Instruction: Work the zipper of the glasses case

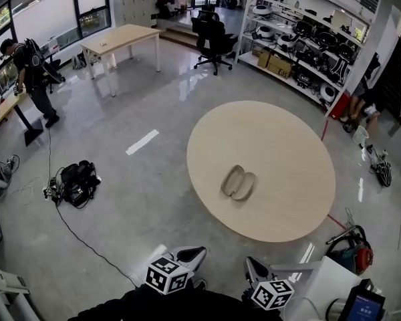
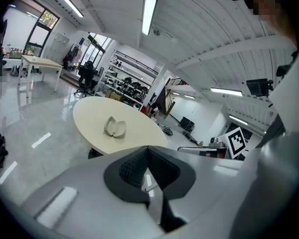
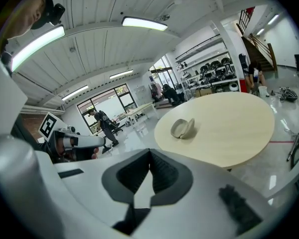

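Glasses case [image 1: 238, 182]: lies opened out, both shells showing, near the middle of the round table [image 1: 281, 139].
Left gripper [image 2: 148, 148]: jaws closed together, nothing between them, well short of the table.
Right gripper [image 3: 150, 152]: jaws closed, empty, also off the table.
Reason: both point toward the case, probably for approach; no contact yet.
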`<action>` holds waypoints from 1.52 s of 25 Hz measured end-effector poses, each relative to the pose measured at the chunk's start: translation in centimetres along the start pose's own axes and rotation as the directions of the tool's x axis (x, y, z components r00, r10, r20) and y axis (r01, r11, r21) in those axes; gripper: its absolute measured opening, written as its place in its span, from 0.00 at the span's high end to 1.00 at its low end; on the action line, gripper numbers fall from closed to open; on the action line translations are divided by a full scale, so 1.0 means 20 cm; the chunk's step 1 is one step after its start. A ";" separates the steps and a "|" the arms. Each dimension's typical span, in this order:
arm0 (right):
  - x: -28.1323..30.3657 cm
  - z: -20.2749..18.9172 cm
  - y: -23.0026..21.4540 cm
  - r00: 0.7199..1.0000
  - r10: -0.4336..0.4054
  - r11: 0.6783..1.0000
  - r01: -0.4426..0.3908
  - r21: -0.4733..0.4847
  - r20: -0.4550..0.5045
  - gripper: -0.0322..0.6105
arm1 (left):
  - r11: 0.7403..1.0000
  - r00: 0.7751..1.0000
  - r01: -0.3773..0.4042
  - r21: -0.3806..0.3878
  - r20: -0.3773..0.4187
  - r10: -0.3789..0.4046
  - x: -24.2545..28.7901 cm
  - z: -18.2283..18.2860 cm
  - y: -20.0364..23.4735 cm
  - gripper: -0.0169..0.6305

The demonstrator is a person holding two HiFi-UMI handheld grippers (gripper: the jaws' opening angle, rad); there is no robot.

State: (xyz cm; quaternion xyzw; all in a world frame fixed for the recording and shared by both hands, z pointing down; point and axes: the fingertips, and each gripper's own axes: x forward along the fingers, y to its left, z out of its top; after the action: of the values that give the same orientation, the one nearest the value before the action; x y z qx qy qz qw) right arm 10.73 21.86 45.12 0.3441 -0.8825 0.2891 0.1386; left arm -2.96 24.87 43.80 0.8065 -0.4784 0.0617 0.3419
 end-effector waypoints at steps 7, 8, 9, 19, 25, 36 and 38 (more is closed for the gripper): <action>0.17 0.17 -0.12 0.998 -0.063 0.998 0.063 0.019 0.020 0.95 | 0.999 0.999 0.041 0.019 -0.015 -0.041 0.17 0.20 0.15 0.97; 0.20 0.20 -0.13 0.997 -0.074 0.997 0.074 0.019 0.024 0.95 | 0.998 0.998 0.053 0.027 -0.019 -0.053 0.20 0.24 0.17 0.97; 0.22 0.23 -0.14 0.996 -0.084 0.996 0.083 0.019 0.027 0.95 | 0.997 0.998 0.066 0.036 -0.023 -0.065 0.22 0.27 0.19 0.96; 0.50 0.44 -0.23 0.981 -0.193 0.981 0.192 0.031 0.023 0.95 | 0.985 0.984 0.171 0.033 -0.055 -0.169 0.45 0.54 0.44 0.97; 0.66 0.54 -0.29 0.968 -0.249 0.967 0.246 0.062 0.034 0.95 | 0.977 0.975 0.212 0.012 -0.076 -0.211 0.56 0.63 0.61 0.97; 0.82 0.60 -0.35 0.966 -0.260 0.963 0.260 0.067 -0.018 0.94 | 0.962 0.953 0.274 -0.016 -0.129 -0.274 0.74 0.68 0.71 0.97; 0.84 0.60 -0.38 0.970 -0.242 0.968 0.243 0.055 -0.031 0.94 | 0.961 0.951 0.278 -0.012 -0.134 -0.277 0.78 0.68 0.69 0.96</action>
State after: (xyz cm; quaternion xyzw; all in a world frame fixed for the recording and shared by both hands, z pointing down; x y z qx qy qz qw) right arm 3.16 1.20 46.08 0.4498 -0.8233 0.2997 0.1733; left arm -8.95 1.02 46.93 0.8608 -0.3360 0.0690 0.3760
